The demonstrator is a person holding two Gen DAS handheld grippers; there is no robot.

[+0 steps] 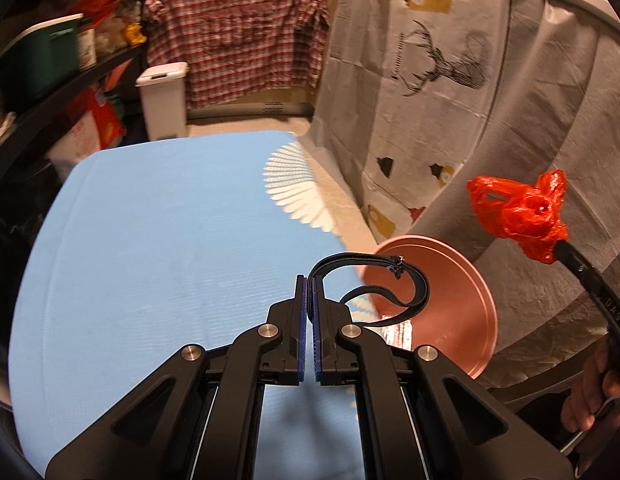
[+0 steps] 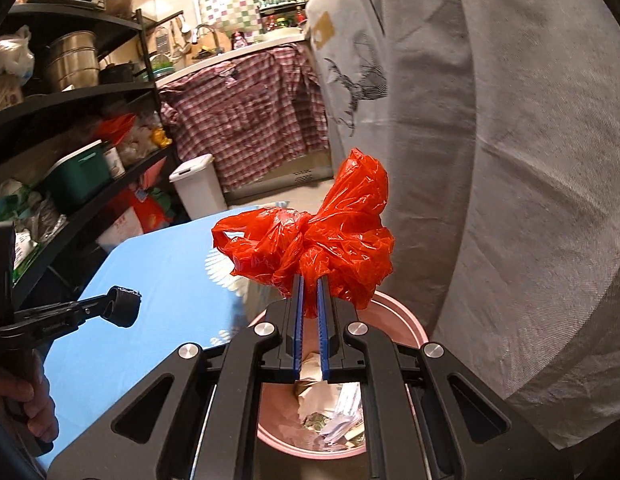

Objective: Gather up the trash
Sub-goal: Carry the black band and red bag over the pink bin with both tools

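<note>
Crumpled red plastic bag [image 2: 310, 240] pinched between the blue pads of the right gripper [image 2: 310, 292], jaws nearly together on a bunched fold of it, rest of the bag puffing out above and to both sides. It hangs over the pink bin [image 2: 410, 322], which stands on the floor just off the right edge of the blue table [image 2: 161, 280]. Bin holds crumpled paper scraps [image 2: 330, 408].

Left gripper [image 1: 311, 292] has jaws pressed narrow on a black strap [image 1: 406, 280], a zipper-like band that loops out to the right above the bin's rim [image 1: 484, 300]. This gripper sits over the table's right edge, near its front.

In the left wrist view the right gripper [image 1: 552, 246] with the red bag [image 1: 522, 212] is off the table, to the right of and above the bin.

A person's hand [image 2: 25, 396] grips the left gripper's handle.

Behind: grey cloth with a deer print [image 1: 442, 60], plaid cloth [image 1: 237, 28], white lidded bin [image 1: 161, 100] beyond the table's far edge, black shelves [image 2: 69, 100] at left.
</note>
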